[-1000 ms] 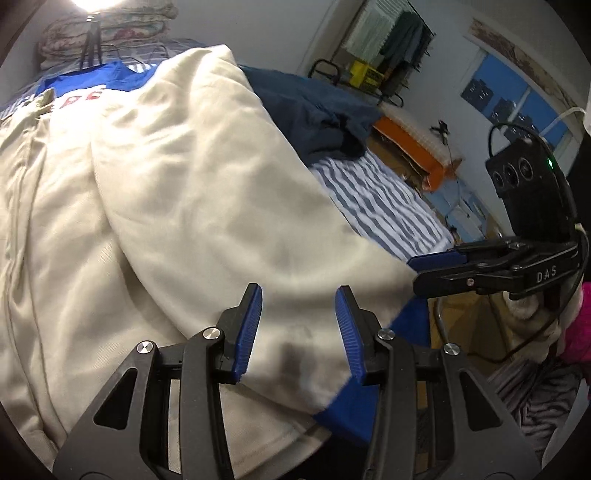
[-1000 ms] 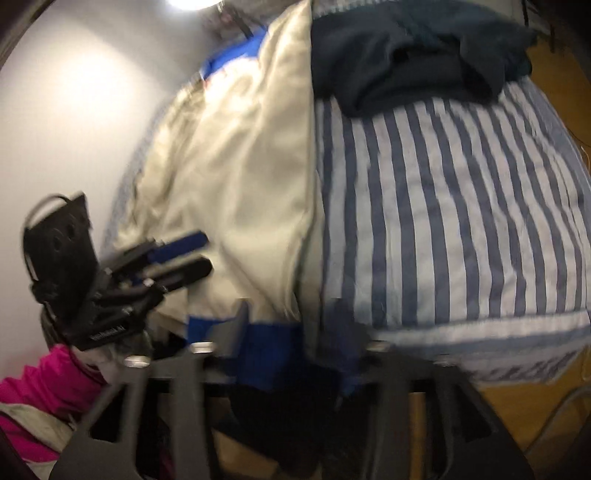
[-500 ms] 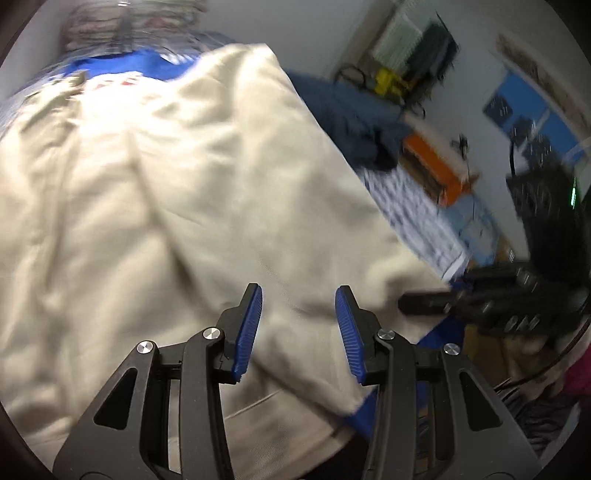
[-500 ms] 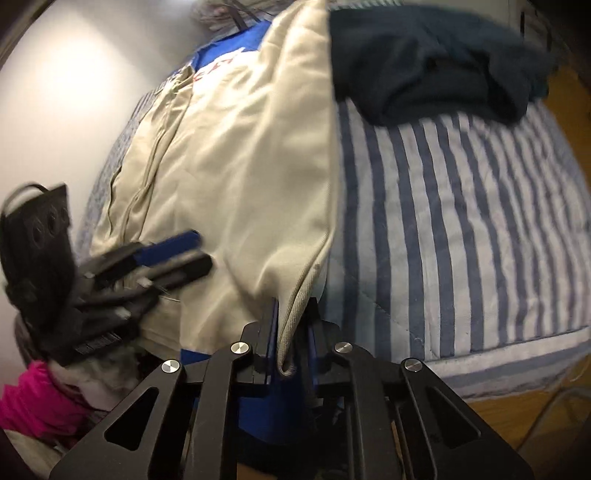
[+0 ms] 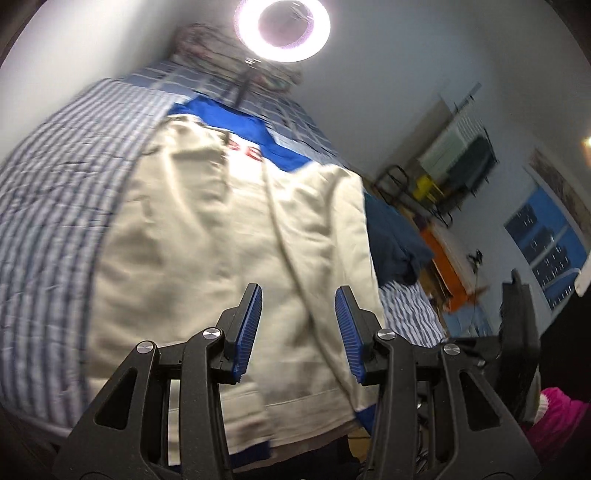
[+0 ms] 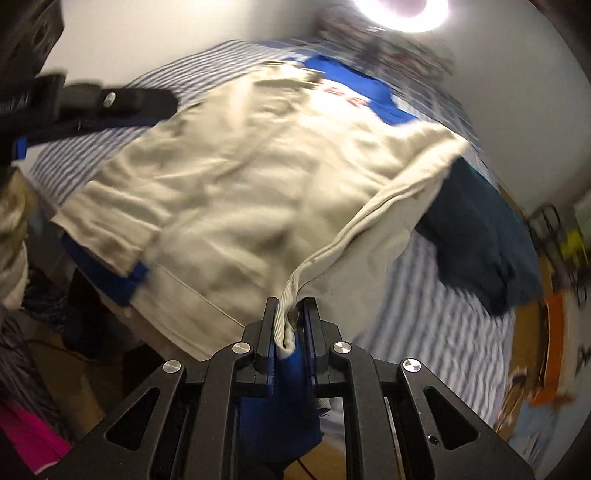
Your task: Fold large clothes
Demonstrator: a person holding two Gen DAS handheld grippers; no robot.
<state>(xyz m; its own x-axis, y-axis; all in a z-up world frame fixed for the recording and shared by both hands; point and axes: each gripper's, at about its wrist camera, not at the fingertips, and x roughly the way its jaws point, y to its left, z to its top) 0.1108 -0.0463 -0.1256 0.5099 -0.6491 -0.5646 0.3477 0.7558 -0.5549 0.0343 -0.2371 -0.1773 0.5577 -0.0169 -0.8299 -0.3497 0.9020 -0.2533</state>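
Observation:
A large cream jacket (image 5: pixel 207 236) with blue trim and red lettering lies on the striped bed; it also shows in the right wrist view (image 6: pixel 240 177). My left gripper (image 5: pixel 298 325) is open and empty, held just above the jacket's lower part. My right gripper (image 6: pixel 290 325) is shut on the jacket's sleeve (image 6: pixel 369 210) at its blue cuff (image 6: pixel 284 391), holding it lifted. The left gripper (image 6: pixel 110 103) also shows at the upper left of the right wrist view.
A dark navy garment (image 6: pixel 476 236) lies on the blue-striped bedsheet (image 5: pixel 48 206) to the right of the jacket. A bright ring light (image 5: pixel 282 27) stands at the bed's far end. A pink item (image 5: pixel 554 417) and clutter sit beside the bed.
My right gripper closed on the sleeve cuff and raised it over the jacket. My left gripper stayed open and swung to look along the bed.

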